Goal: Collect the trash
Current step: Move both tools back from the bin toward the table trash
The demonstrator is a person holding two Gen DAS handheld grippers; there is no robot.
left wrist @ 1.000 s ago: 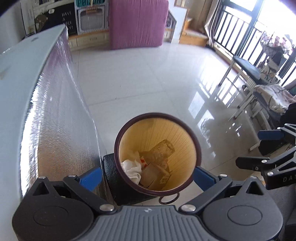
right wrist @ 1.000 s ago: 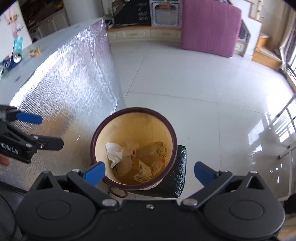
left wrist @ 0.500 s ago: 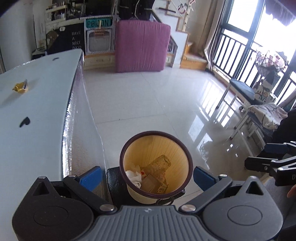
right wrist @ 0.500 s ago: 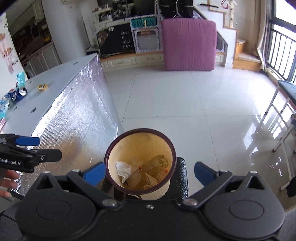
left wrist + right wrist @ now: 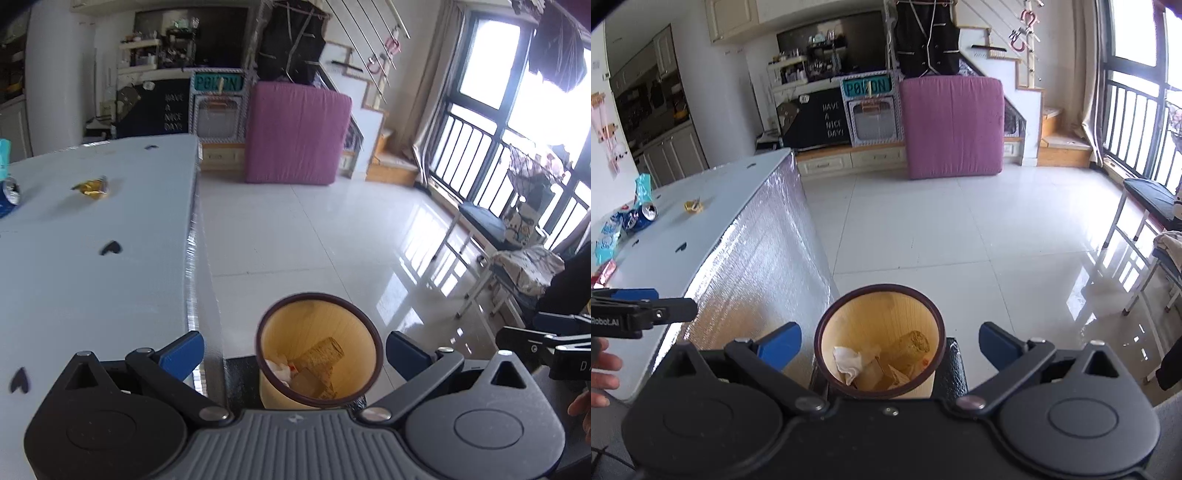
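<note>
A tan waste bin with a dark rim [image 5: 364,325] [image 5: 827,319] stands on the floor by the table's end, holding tissue [image 5: 847,362], cardboard and a brown roll [image 5: 912,341]. My left gripper [image 5: 295,350] is open and empty above the bin. My right gripper [image 5: 888,341] is open and empty above it too. On the white table [image 5: 74,266] lie a yellow wrapper [image 5: 90,184] [image 5: 693,206], a blue can [image 5: 641,218] and light blue packets [image 5: 607,236].
The table's side is covered in silver foil [image 5: 757,258]. A black mat [image 5: 955,365] lies under the bin. A purple mattress [image 5: 951,125] leans at the back. Chairs [image 5: 509,266] stand by the window at right. White tiled floor [image 5: 923,221] stretches ahead.
Both grippers have risen and tilted up from the bin. The bin looks smaller and the table top with its trash has come into view.
</note>
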